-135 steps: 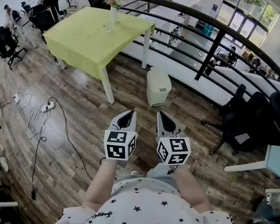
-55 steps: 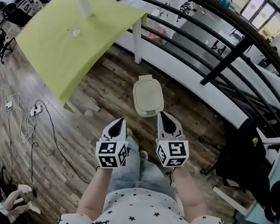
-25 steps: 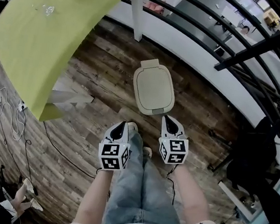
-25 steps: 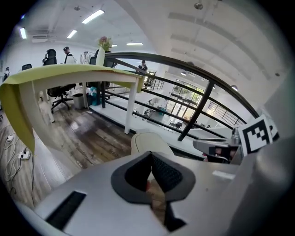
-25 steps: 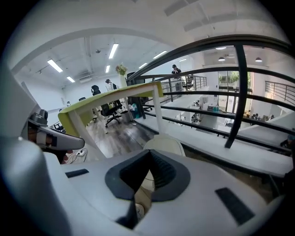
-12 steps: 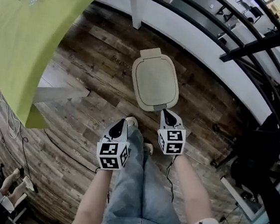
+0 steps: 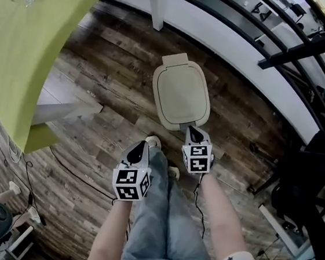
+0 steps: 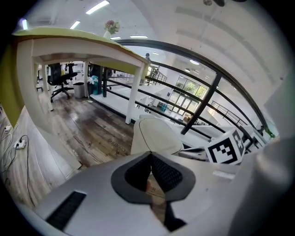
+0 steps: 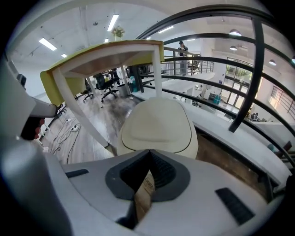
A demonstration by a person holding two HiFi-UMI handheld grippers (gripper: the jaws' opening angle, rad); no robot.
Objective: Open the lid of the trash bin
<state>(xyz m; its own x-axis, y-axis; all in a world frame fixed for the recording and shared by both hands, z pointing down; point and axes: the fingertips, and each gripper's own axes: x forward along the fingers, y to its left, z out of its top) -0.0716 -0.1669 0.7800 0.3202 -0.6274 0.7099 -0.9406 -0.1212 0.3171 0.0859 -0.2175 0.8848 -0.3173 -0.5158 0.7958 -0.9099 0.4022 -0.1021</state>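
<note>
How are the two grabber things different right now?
The right gripper is farther forward, its tip at the near edge of the trash bin lid. The left gripper hangs back, short of it. The right gripper lines up with the lid, while the left gripper sits off to its left. Both have jaws shut, holding nothing.

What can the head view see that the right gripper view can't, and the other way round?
Only the head view shows the person's jeans and the marker cubes on the left gripper and right gripper. Only the right gripper view shows ceiling lights and the table's underside. Both show the shut cream trash bin and the black railing.
</note>
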